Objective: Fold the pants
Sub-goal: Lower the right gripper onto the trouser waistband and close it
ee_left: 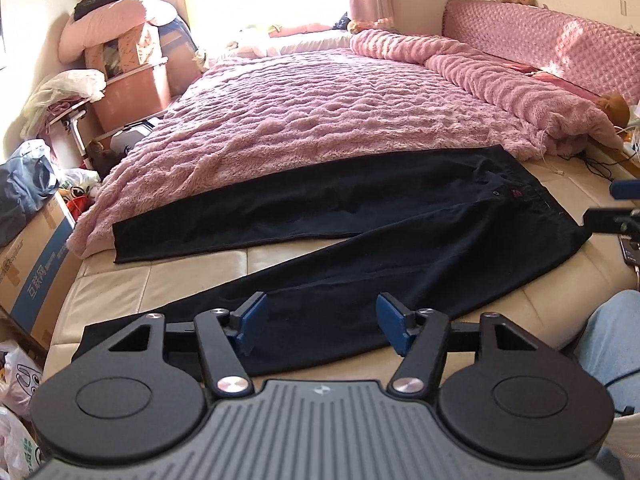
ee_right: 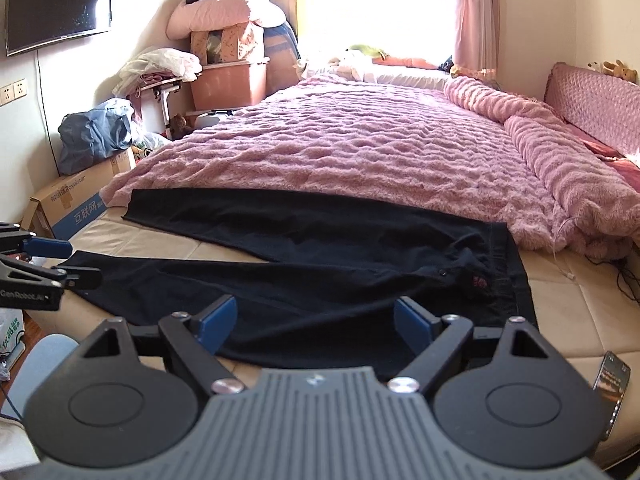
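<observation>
Both tongs — left (ee_left: 322, 328) and right (ee_right: 316, 326) — hang spread and empty over the dark pants (ee_left: 360, 232) — legs splayed across the bed (ee_left: 132, 280).

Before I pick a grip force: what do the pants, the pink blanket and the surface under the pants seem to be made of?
The pants look like dark matte woven cotton or denim: stitched waistband, limp creases. The pink blanket seems plush fleece: fuzzy rippled pile. The cream surface under the pants looks like smooth leather or faux leather: slight sheen, stitched panel seams. Both the left gripper and right gripper are open above the pants.
</observation>
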Available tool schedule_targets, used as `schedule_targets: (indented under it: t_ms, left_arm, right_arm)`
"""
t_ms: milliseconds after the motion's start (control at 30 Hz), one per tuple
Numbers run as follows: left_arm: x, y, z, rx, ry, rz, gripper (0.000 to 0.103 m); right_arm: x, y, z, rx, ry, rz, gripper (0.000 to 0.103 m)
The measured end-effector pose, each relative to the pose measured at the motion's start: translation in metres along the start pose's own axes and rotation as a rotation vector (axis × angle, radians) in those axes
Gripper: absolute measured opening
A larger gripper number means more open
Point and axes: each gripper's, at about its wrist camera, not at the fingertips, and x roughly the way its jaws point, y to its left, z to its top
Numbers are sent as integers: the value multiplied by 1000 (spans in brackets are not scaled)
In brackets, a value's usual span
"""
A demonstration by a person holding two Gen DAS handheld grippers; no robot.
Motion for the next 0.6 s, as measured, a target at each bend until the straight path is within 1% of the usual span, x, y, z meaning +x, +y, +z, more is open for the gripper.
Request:
schedule_targets:
  t_ms: [33,100,133,200,267,300,333,400,467,500,600]
  left_arm:
    - [7,8,1,12,11,-11,66]
    - [21,30,-3,55,30,-39,60]
    - [27,38,-4,85,35,-52,60]
    - [42,57,-11,156,74,-73,60]
    - [57,77,-19,196,120,-67,60]
    - [65,88,-23,202,141,-53,60]
    - [73,99,-27,196,154,-35,60]
    - [92,126,-37,159,197,11,60]
    - [112,153,-49,102,251,67,60]
    - [121,164,-53,71,274,97,60]
    - [147,194,-67,-21,335,149,60]
  right_arm:
    - [4,-11,2,-15,-4,-3,82]
    - [16,-29,4,-63,4,-11,80]
    - [22,-38,4,-86,15,-10,71]
    - [40,-61,5,-117,63,2,61]
    - [56,-85,4,-119,112,17,55]
    - [66,-97,3,-113,143,8,49]
    - [75,-109,1,-105,169,-6,46]
    - [98,-138,-7,-69,226,-55,45]
    - [121,-170,-16,-16,281,-110,44]
    - [133,-185,-21,7,302,-135,41]
    - [165,-223,-32,65,358,-170,40]
